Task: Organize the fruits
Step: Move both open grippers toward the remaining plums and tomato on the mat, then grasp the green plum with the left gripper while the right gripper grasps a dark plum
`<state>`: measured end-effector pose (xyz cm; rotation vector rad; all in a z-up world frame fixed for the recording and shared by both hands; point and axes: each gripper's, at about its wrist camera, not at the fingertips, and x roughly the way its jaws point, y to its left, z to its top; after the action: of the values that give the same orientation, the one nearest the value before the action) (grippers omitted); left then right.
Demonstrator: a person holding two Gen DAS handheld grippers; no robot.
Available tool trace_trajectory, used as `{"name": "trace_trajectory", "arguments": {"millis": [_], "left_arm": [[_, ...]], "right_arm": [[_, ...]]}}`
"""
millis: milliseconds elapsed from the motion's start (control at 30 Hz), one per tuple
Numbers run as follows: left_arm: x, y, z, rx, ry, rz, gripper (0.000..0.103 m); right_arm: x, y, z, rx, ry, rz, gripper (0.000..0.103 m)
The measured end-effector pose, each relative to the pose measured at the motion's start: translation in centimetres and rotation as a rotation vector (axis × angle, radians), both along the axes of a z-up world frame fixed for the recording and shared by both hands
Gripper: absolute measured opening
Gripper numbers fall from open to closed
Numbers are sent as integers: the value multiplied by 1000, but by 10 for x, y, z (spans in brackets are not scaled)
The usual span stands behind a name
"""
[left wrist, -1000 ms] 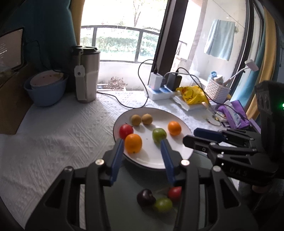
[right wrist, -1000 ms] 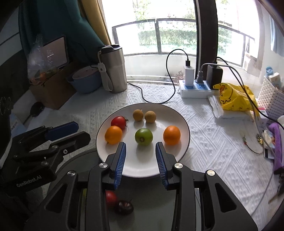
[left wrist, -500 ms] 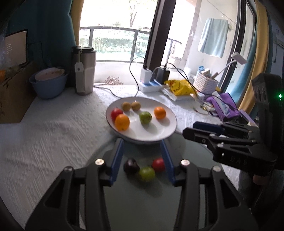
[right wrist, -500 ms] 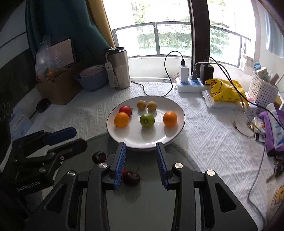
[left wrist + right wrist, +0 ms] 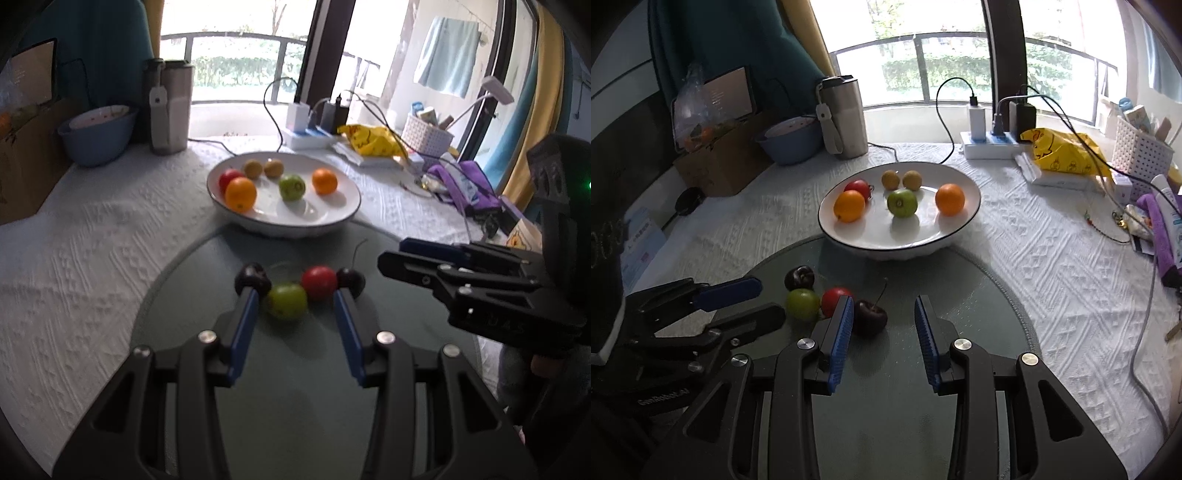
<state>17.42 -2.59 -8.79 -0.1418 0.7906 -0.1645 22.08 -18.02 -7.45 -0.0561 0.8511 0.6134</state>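
- Step in hand, as judged: approach to the loose fruit on the glass board (image 5: 960, 295), lower centre of both views; nothing lifted yet.
- Loose fruit: green fruit (image 5: 287, 301), red fruit (image 5: 319, 282), two dark cherries (image 5: 253, 277) (image 5: 351, 282), clustered touching, just in front of the white plate (image 5: 960, 229).
- Plate contents: two oranges, green apple (image 5: 902, 202), red fruit, two small brown fruits.
- Left gripper (image 5: 295, 297): fingers spread, empty, bracketing the cluster.
- Right gripper (image 5: 884, 310): fingers apart, holding nothing; stemmed cherry (image 5: 870, 316) just beside the left pad.
- Next move calls for singling out one fruit without scattering its neighbours.
- Right wrist view alone shows the bag of fruit (image 5: 698, 122), upper left; left wrist view alone shows the hanging towel (image 5: 448, 55).
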Motion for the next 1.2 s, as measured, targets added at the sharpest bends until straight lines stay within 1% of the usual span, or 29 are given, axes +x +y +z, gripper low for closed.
{"name": "trace_trajectory", "arguments": {"millis": [233, 333, 700, 933, 967, 1000, 1133, 1200], "left_arm": [[10, -6, -12, 33, 45, 1, 45], [15, -5, -18, 35, 63, 5, 45], [27, -7, -26, 60, 92, 27, 45], [27, -10, -27, 76, 90, 8, 44], [27, -10, -27, 74, 89, 4, 43], [27, -11, -27, 74, 88, -1, 39], [25, -12, -27, 90, 79, -4, 29], [24, -11, -27, 91, 75, 1, 28]], "right_arm": [[6, -2, -8, 20, 23, 22, 37], [10, 2, -12, 19, 37, 43, 37], [16, 10, -23, 20, 78, 80, 37], [18, 13, -26, 32, 94, 88, 37], [18, 13, -26, 34, 98, 89, 37], [18, 13, -26, 37, 102, 93, 37], [16, 16, -27, 27, 104, 104, 37], [15, 20, -29, 10, 102, 109, 37]]}}
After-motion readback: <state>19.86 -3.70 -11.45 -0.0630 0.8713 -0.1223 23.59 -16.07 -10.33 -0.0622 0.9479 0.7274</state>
